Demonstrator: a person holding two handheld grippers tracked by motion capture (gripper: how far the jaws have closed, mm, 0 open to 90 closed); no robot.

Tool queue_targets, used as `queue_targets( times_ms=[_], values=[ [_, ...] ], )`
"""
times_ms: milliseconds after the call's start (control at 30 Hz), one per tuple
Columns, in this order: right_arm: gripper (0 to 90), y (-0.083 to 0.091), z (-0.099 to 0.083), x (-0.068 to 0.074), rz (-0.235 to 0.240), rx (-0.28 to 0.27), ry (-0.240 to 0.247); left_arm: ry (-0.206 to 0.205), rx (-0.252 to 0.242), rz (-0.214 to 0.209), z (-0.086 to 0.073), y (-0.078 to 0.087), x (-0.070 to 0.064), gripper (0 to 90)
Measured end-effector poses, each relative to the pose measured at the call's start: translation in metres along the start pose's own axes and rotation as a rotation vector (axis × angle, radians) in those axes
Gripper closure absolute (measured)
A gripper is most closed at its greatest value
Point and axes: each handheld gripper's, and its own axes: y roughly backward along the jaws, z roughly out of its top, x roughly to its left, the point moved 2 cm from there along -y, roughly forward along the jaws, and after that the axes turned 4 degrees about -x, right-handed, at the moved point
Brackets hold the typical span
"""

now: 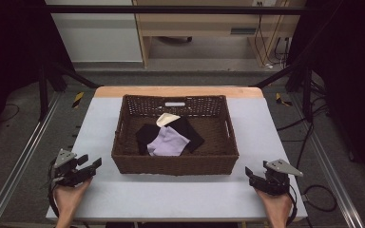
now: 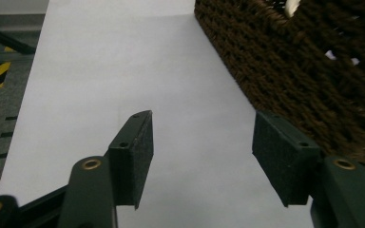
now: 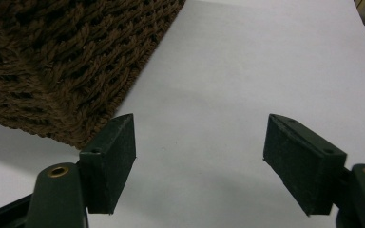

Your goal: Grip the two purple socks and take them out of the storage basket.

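A dark brown woven basket stands in the middle of the white table. Inside it lie a lilac cloth, a black cloth and a cream cloth. My left gripper rests low at the table's front left, beside the basket's near left corner, open with nothing between its jaws. My right gripper sits at the front right, just off the basket's near right corner, also open and empty. The basket wall fills the right of the left gripper view and the basket corner the upper left of the right gripper view.
Metal rails run along both sides of the table. Black frame posts and cables stand at the right, and a wooden bench is beyond the far edge. Bare table surface lies in front of the basket and to either side.
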Motion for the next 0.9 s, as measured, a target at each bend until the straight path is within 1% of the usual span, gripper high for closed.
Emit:
queue_targets(
  times_ms=[100,133,167,200,300,333,400,467,567,667,700,733,767,800,900],
  values=[
    [27.6,0.001,-0.002,-0.003,0.006,0.006,0.003,-0.014,-0.021,0.003,0.002,0.004,-0.005,37.1],
    [27.7,0.002,-0.002,-0.004,0.004,0.007,0.008,-0.014,-0.021,0.003,0.002,0.004,-0.005,36.7],
    [27.9,0.003,-0.003,-0.005,0.007,0.003,0.008,-0.023,-0.029,0.01,0.003,0.005,-0.007,36.2],
    [28.3,0.005,-0.003,-0.005,0.014,0.001,-0.005,-0.022,-0.033,0.008,0.004,0.006,-0.008,36.2],
    [28.5,0.007,-0.004,-0.007,0.012,-0.013,-0.014,-0.021,-0.042,0.003,0.006,0.008,-0.009,35.7],
    [28.8,0.008,-0.004,-0.008,0.016,-0.019,-0.025,-0.02,-0.053,0.003,0.007,0.009,-0.01,35.7],
    [29.2,0.01,-0.004,-0.01,0.015,-0.045,-0.038,-0.005,-0.087,-0.01,0.011,0.013,-0.01,35.4],
    [29.2,0.01,-0.003,-0.01,0.02,-0.051,-0.042,0.005,-0.108,-0.01,0.015,0.017,-0.009,34.8],
    [29.4,0.009,-0.004,-0.009,0.02,-0.045,-0.026,0.029,-0.131,-0.015,0.021,0.022,-0.008,33.9],
    [29.8,0.008,-0.004,-0.008,0.02,-0.05,-0.021,0.039,-0.145,-0.017,0.025,0.025,-0.008,33.4],
    [30.1,0.009,-0.003,-0.007,0.023,-0.051,-0.026,0.039,-0.152,-0.018,0.027,0.027,-0.009,32.8],
    [30.2,0.009,-0.003,-0.008,0.019,-0.068,-0.026,0.039,-0.159,-0.024,0.031,0.029,-0.011,31.8],
    [30.2,0.009,-0.003,-0.008,0.019,-0.068,-0.026,0.039,-0.159,-0.024,0.031,0.029,-0.011,31.6],
    [30.2,0.01,-0.003,-0.008,0.023,-0.071,-0.043,0.036,-0.164,-0.028,0.032,0.03,-0.013,31.4],
    [30.2,0.009,-0.004,-0.008,0.025,-0.071,-0.043,0.019,-0.17,-0.038,0.037,0.034,-0.016,30.6]
  ],
)
